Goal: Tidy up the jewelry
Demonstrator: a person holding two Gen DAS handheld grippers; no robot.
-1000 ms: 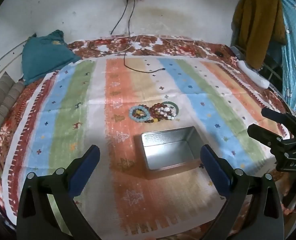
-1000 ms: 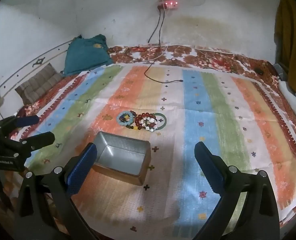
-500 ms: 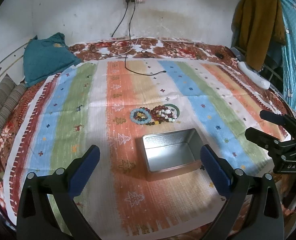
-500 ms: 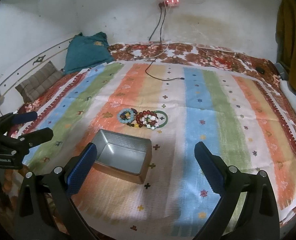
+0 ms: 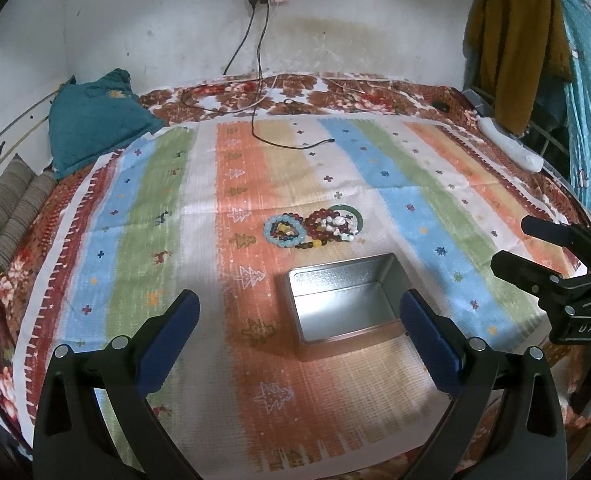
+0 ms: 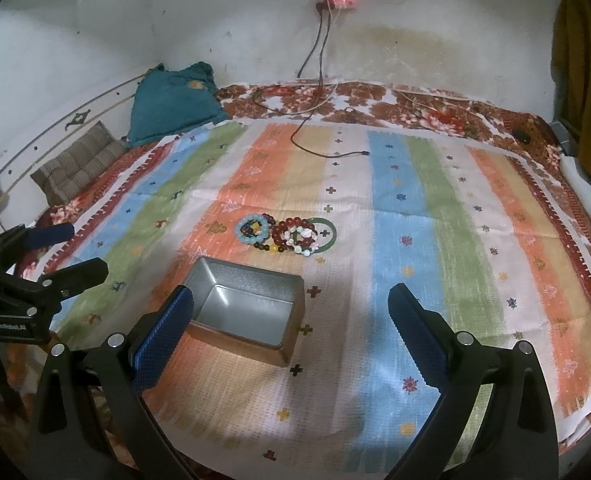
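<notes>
Several bead bracelets (image 5: 313, 228) lie in a cluster on the striped cloth (image 5: 155, 220), with a green bangle (image 5: 353, 214) at its right. An empty open metal tin (image 5: 345, 304) sits just in front of them. My left gripper (image 5: 299, 312) is open and empty, held above the cloth in front of the tin. My right gripper (image 6: 291, 318) is open and empty too, to the right of the tin (image 6: 247, 308); the bracelets (image 6: 285, 234) lie beyond it. Each gripper shows at the edge of the other's view.
The cloth covers a bed against a white wall. A teal pillow (image 5: 95, 124) and a striped cushion (image 5: 9, 208) lie at the far left. A black cable (image 5: 291, 142) trails from a wall socket onto the cloth. Clothes (image 5: 515, 40) hang at the right.
Both grippers have drawn back and tilted down a little, so the tin and bracelets sit lower in both views. Nothing on the cloth has moved.
</notes>
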